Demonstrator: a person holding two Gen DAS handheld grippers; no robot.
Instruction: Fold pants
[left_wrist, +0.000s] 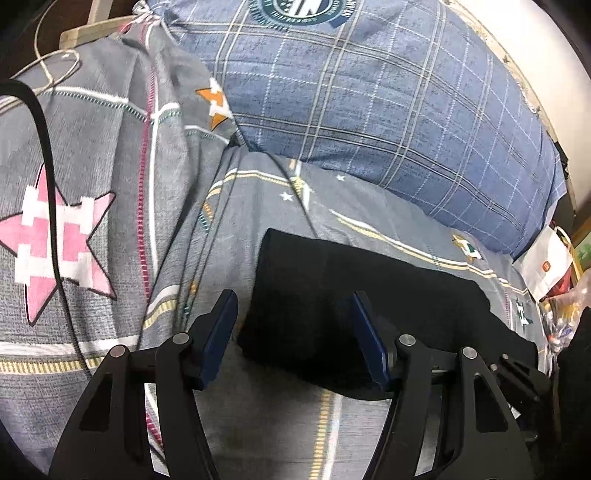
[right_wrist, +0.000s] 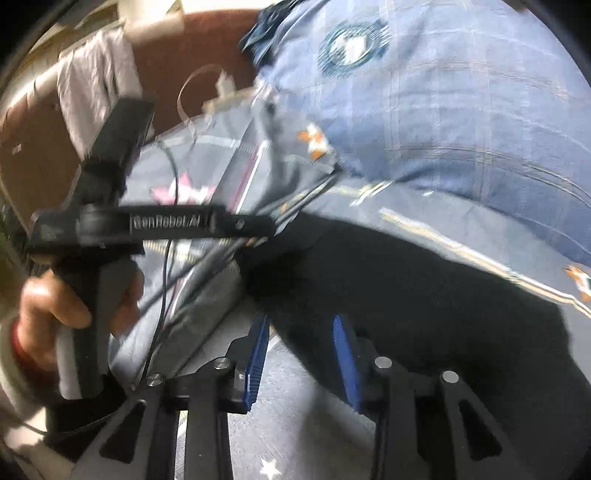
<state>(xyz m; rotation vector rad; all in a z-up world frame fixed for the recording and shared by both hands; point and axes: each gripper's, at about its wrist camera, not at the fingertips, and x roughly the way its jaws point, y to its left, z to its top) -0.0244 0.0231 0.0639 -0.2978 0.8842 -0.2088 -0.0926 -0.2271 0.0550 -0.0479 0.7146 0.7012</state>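
A bed (left_wrist: 92, 229) covered in a grey sheet with star patterns fills both views, and a large blue plaid pillow (left_wrist: 388, 103) lies along its far side. On the sheet just in front of the pillow lie the black pants (left_wrist: 351, 295), already gathered into a compact, roughly rectangular bundle with its near edge toward the cameras, so the folding looks far along, probably at the last fold or the tidying after it. Dark cables (left_wrist: 48, 184) trail over the sheet to the left. The left tongs (left_wrist: 295, 332) hover over the bundle's near left corner with their blue pads apart and no cloth pinched between them. In the blurred right wrist view the right tongs (right_wrist: 301, 354) sit at the near edge of the pants, pads partly apart, and no fabric shows caught between them. The next move, as I judge it, calls for both tongs to close on the near edge and carry it evenly across, or simply to press the bundle flat.
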